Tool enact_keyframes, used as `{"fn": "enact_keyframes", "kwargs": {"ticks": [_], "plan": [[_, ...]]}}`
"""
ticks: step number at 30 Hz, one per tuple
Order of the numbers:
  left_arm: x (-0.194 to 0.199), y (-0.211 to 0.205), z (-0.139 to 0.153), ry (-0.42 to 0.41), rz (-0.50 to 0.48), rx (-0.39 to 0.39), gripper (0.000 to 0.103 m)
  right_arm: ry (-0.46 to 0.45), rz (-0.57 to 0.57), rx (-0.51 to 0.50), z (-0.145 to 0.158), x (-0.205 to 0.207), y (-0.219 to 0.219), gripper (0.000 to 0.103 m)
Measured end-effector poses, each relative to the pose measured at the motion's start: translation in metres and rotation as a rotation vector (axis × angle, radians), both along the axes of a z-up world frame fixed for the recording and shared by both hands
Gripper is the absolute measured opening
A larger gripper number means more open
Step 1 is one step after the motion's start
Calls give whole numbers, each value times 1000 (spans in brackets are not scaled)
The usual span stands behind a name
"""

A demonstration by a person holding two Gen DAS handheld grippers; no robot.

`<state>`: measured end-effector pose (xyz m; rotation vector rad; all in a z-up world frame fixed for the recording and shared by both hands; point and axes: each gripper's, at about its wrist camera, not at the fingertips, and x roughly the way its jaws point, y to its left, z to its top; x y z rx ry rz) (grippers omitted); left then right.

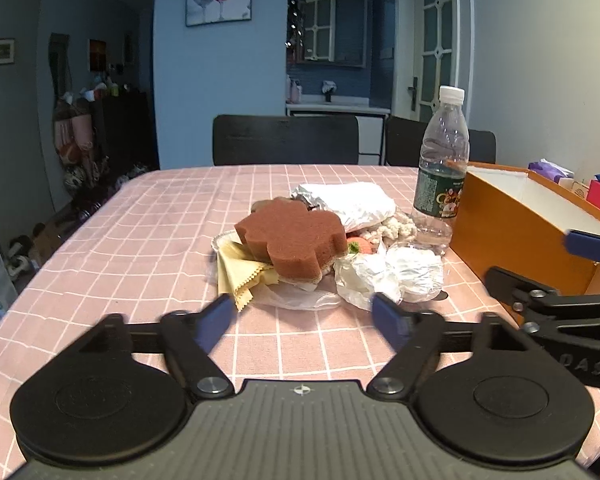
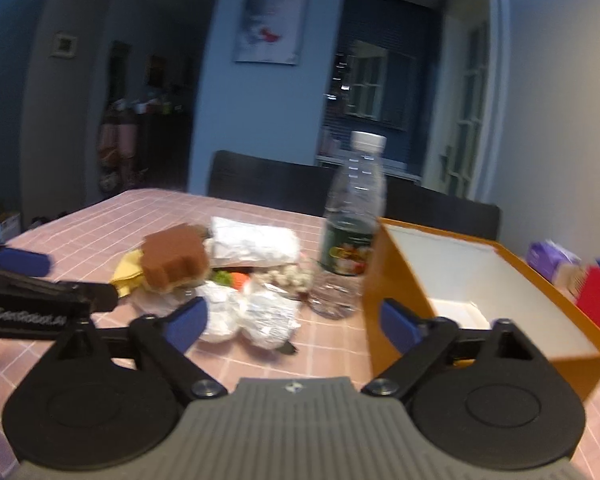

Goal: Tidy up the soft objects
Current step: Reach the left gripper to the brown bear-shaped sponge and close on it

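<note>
A pile of soft things lies mid-table: a brown sponge (image 1: 296,236) on top, a yellow cloth (image 1: 240,276) under its left side, a white wrapped bundle (image 1: 348,200) behind and crumpled white wrappers (image 1: 384,276) in front right. My left gripper (image 1: 302,312) stands open just short of the pile, with nothing between its fingers. In the right wrist view, which is blurred, my right gripper (image 2: 294,320) is open too, in front of the crumpled wrappers (image 2: 256,312) and the orange box (image 2: 388,280). The sponge (image 2: 176,260) sits to its left.
A plastic water bottle (image 1: 442,168) stands between the pile and the open, white-lined orange box (image 1: 512,232). Purple, red and blue packages (image 1: 580,184) lie beyond the box. Black chairs (image 1: 286,140) line the far edge of the pink checked tablecloth (image 1: 140,240).
</note>
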<state>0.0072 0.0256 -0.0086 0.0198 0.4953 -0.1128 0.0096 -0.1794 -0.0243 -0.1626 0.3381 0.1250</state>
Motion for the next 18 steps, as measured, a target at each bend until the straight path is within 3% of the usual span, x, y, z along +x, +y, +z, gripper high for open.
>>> {"fn": "enact_keyframes", "kwargs": {"ticks": [4,10,13,18], "plan": [[13,6,-4,27,-33,-17,79,41,54,-35,-10,23,12,81],[36,10,-9,60,-46,-40,79,162,22,8,-25,74,6,72],[52,7,-13,68,-51,-2,80,208,16,32,-32,96,5,68],[80,1,-21,90,-55,23,89,278,5,51,-46,121,4,60]]}}
